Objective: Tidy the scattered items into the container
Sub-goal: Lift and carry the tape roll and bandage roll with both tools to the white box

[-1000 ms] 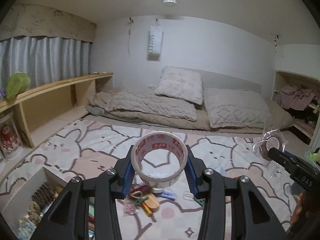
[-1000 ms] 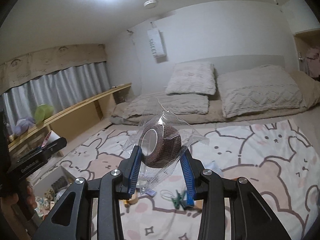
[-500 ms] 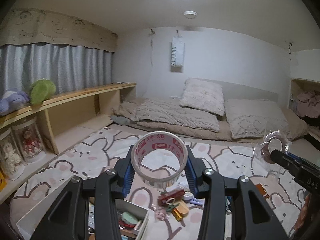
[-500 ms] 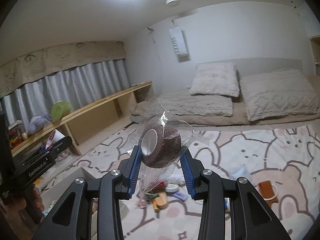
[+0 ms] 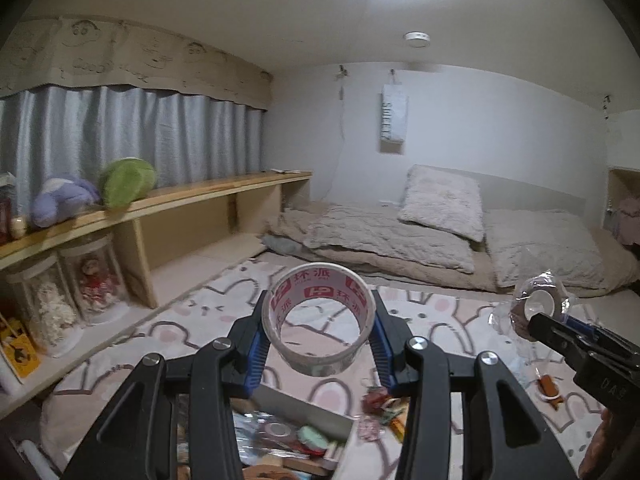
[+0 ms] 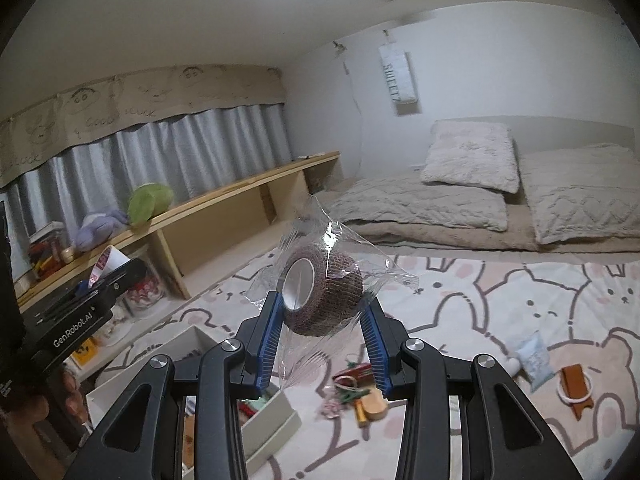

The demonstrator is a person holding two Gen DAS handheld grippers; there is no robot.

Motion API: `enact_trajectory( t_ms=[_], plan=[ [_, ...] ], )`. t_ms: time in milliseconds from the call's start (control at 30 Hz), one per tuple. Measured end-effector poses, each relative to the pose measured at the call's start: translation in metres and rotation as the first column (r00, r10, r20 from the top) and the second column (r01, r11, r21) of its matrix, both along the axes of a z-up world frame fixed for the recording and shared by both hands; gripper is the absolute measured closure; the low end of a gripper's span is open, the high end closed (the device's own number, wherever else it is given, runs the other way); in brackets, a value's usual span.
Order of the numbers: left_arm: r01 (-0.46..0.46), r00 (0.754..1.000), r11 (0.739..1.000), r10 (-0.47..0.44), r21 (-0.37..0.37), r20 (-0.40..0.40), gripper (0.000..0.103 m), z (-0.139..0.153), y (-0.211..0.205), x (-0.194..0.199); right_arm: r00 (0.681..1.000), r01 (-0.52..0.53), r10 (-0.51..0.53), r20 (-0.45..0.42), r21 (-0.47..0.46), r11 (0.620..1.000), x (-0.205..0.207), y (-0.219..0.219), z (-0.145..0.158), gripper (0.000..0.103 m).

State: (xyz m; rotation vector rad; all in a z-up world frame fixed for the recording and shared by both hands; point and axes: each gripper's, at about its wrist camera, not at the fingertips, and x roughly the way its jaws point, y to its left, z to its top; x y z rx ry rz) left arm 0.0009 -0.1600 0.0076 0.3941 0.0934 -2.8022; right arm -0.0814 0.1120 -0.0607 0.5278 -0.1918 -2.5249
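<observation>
My left gripper [image 5: 318,344] is shut on a roll of clear packing tape [image 5: 320,302] with red print, held in the air above the open white box [image 5: 316,420] that holds several small items. My right gripper [image 6: 322,334] is shut on a brown bandage roll in clear wrap [image 6: 320,292], held above the rug to the right of the box [image 6: 276,412]. The right gripper also shows at the right of the left wrist view [image 5: 538,320]. The left gripper shows at the left of the right wrist view [image 6: 106,276].
Small items [image 6: 356,390] lie scattered on the bunny rug [image 6: 500,300], with a pale blue pouch [image 6: 534,358] and a brown piece with a white ring [image 6: 574,386] further right. A wooden shelf [image 5: 168,204] with plush toys runs along the left. Bedding [image 5: 440,232] lies at the back.
Both grippers have swung left with their rolls. The white box has come into view under the left gripper and beside the right one.
</observation>
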Motion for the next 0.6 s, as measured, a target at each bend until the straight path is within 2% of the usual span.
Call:
enact_trajectory(
  t_ms=[367, 600],
  plan=[
    [-0.077, 0.997, 0.997, 0.077, 0.013, -0.003, 0.059, -0.005, -0.031, 0.012, 0.997, -0.080, 0.080, 0.022, 0.027, 0.996, 0.003, -0.052, -0.007, 0.063],
    [-0.099, 0.995, 0.995, 0.099, -0.009, 0.019, 0.059, -0.010, -0.048, 0.016, 0.991, -0.124, 0.123, 0.052, 0.023, 0.992, 0.004, -0.079, -0.016, 0.063]
  ],
)
